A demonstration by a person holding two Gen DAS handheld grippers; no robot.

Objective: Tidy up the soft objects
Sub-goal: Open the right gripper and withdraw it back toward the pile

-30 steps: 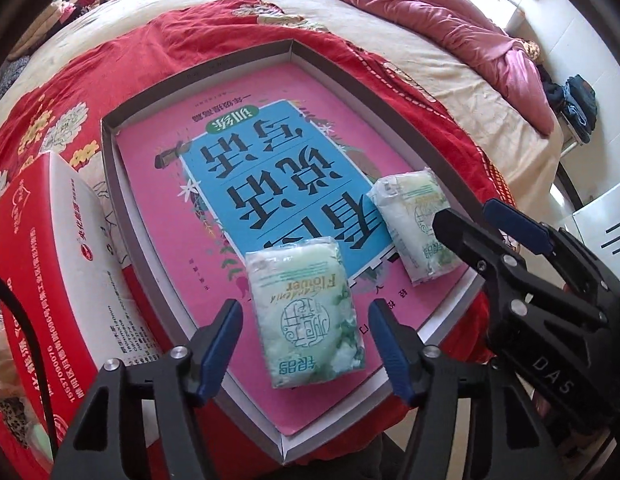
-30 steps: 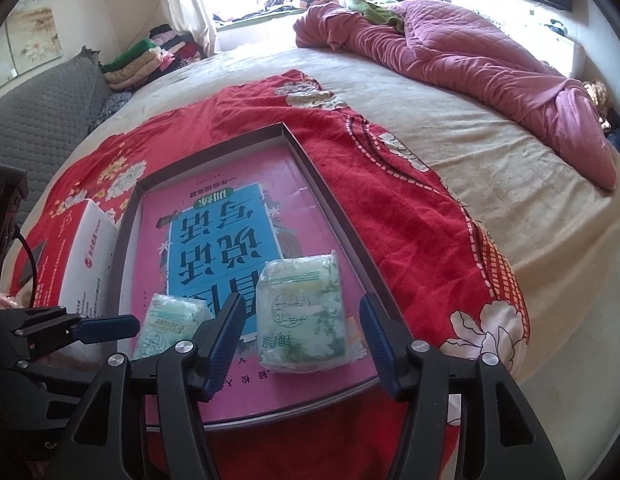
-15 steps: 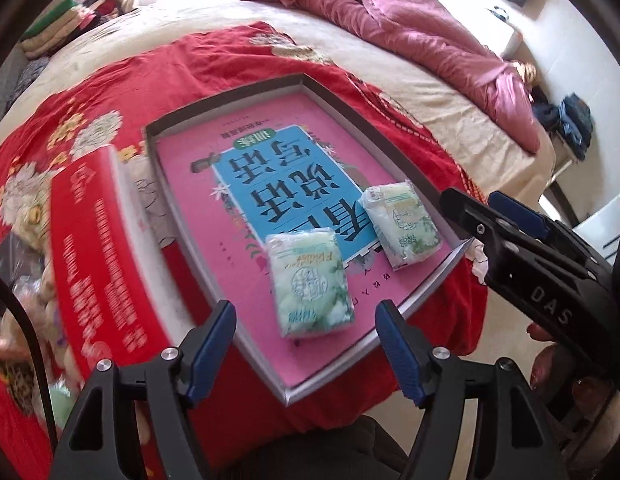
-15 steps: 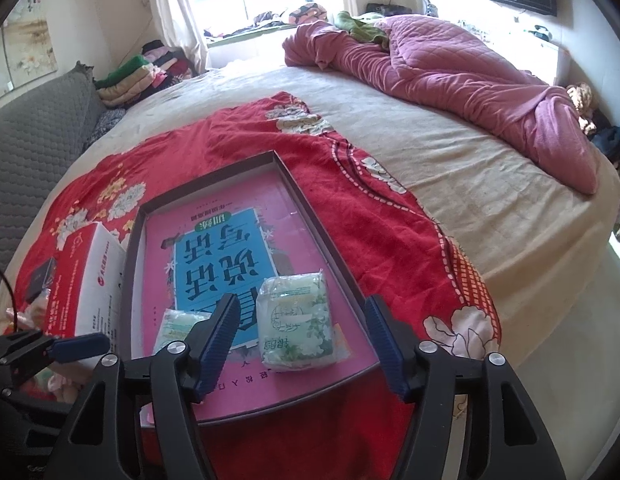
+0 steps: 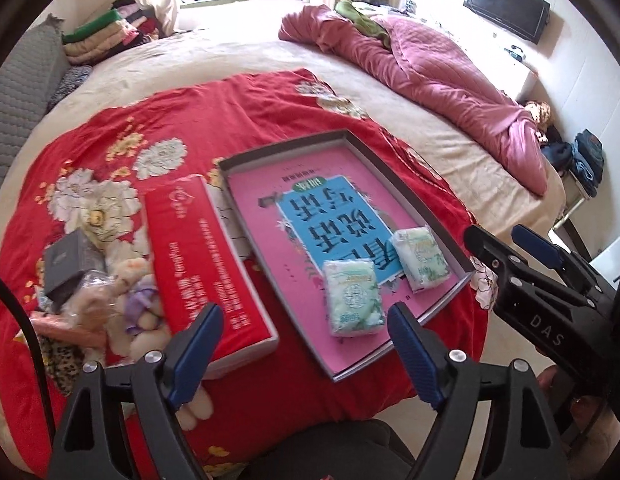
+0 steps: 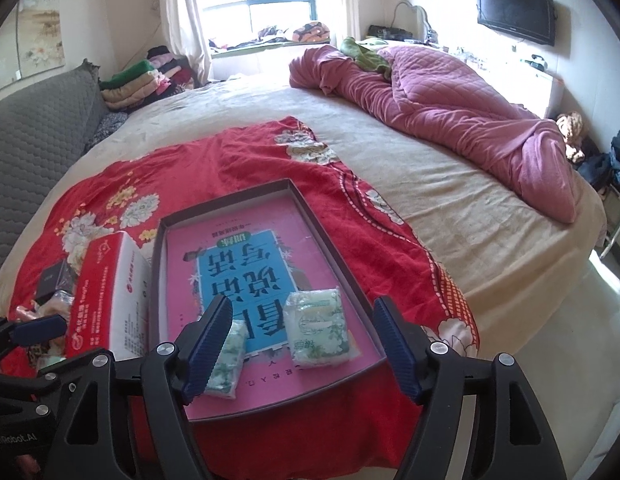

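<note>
Two soft tissue packs, green-and-white printed wrap, lie flat at the near end of the shallow box tray (image 5: pixel 406 184): left pack (image 5: pixel 352 298); right pack (image 5: pixel 420 258); left gripper (image 5: pixel 301 344) and right gripper (image 6: pixel 301 340) hover above, fingers apart, empty; both have withdrawn upward since earlier.

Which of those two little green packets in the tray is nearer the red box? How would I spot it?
On the red floral blanket lies a shallow tray with a pink-and-blue floor. Two tissue packets sit at its near end; yours is the left packet, which lies closer to the front edge than its neighbour.
</note>
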